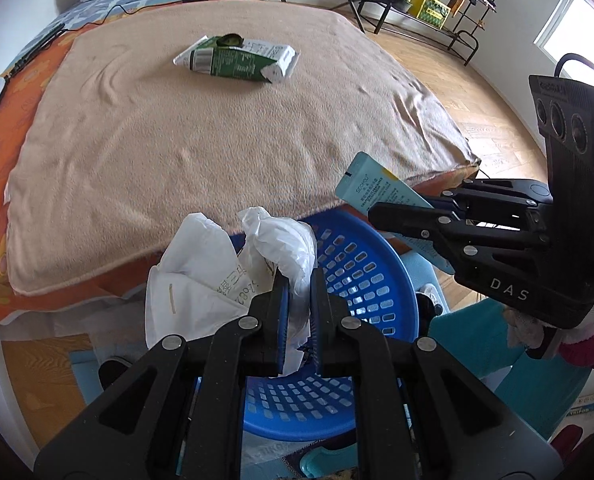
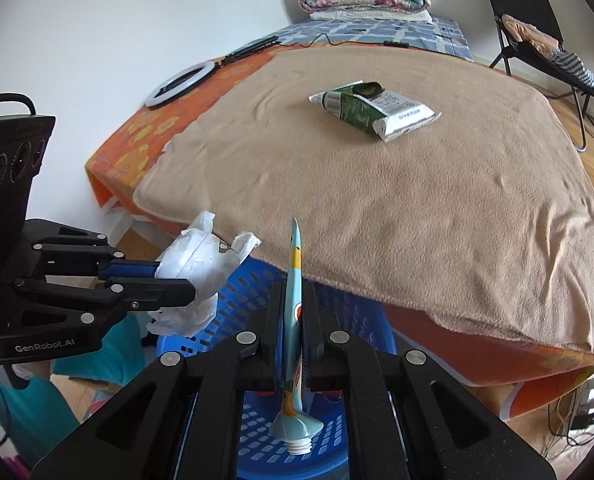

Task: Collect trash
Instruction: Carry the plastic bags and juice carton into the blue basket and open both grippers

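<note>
Two handheld black claws are hovering side by side above a round blue plastic basket with perforated walls (image 1: 361, 272), which is sitting on the floor against the near edge of a bed. The left claw (image 1: 299, 280) is pinching a crumpled white plastic bag (image 1: 225, 264) between its blue-padded fingers, the bag bulging out beyond the tips over the basket's rim. The right claw (image 2: 293, 300) is clamping a flattened light-blue squeeze tube (image 2: 293, 320), uncapped, its threaded neck pointing down toward the basket and its crimped end sticking up past the fingertips. Farther back, a crushed green and white drink carton (image 1: 237, 58) is lying on its side near the middle of the beige fleece blanket (image 1: 217, 148) covering the bed, well apart from both claws.
</note>
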Tool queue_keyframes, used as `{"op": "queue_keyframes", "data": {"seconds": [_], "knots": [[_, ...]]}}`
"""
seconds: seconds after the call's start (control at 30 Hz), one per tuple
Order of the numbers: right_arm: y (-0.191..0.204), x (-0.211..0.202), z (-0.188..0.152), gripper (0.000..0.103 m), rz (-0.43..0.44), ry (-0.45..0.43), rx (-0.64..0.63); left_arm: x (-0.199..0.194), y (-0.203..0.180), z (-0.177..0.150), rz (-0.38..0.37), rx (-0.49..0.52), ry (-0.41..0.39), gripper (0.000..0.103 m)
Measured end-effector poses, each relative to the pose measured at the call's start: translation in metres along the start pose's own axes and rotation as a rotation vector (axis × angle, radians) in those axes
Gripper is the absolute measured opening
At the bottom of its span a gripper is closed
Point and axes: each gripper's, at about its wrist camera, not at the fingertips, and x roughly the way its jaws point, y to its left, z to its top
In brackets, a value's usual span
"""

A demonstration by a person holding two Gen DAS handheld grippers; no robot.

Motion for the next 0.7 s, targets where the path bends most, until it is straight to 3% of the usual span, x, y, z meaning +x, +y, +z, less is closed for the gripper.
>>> {"op": "queue_keyframes", "data": {"seconds": [0.53,0.7], "knots": [[-0.01,0.03,-0.026,0.006,-0.01,0.105,0.03,0.027,-0.002,-0.02,-0.01,0.012,0.096,0.008],[-0.012,0.033,-0.026,0.006,-0.016,0.121,0.035,0.034,0.002,-0.022,-0.007,-0.002,0.121,0.016]]}}
